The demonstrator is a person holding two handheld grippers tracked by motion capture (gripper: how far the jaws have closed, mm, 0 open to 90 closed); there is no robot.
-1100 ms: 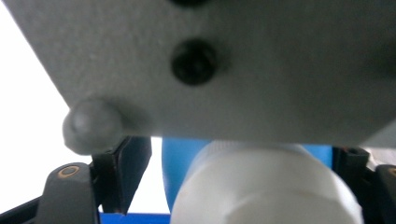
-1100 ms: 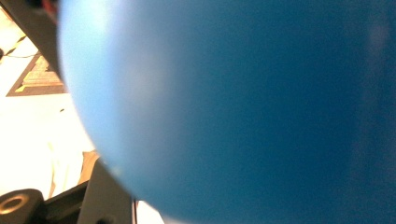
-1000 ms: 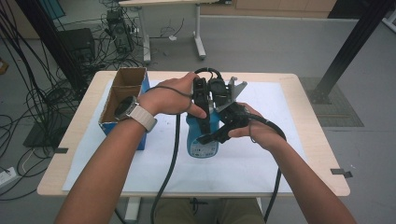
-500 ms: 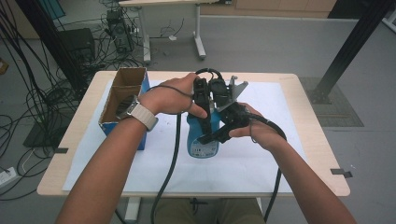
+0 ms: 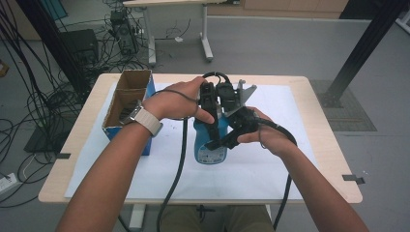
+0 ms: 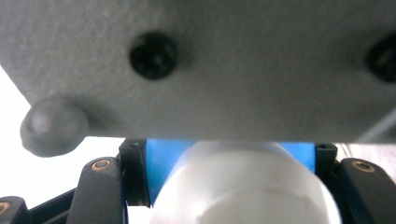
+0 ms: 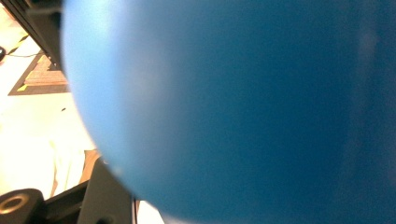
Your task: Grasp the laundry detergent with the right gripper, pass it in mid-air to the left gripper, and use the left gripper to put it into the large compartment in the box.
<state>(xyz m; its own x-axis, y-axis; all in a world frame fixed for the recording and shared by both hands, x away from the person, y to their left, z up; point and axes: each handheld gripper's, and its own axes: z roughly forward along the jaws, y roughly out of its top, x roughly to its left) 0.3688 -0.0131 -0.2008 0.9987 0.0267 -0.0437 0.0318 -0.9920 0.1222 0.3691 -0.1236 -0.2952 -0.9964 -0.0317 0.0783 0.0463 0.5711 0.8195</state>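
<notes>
A blue bottle [image 5: 211, 144] stands mid-desk on the white sheet [image 5: 290, 164], with bare sheet all round it and a cardboard box [image 5: 126, 99] at the desk's [image 5: 333, 140] left edge. The left claw [image 5: 209, 104] has just been closing and now clenches the bottle's white cap [image 6: 243, 186]; the right claw [image 5: 227, 140] grips its smooth, rounded body. Hands hide the bottle's upper half; both claw views are blurred.

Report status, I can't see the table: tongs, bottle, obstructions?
Left tongs just closed on the blue bottle's top. Right tongs shut on its body. Cardboard box stands clear.
</notes>
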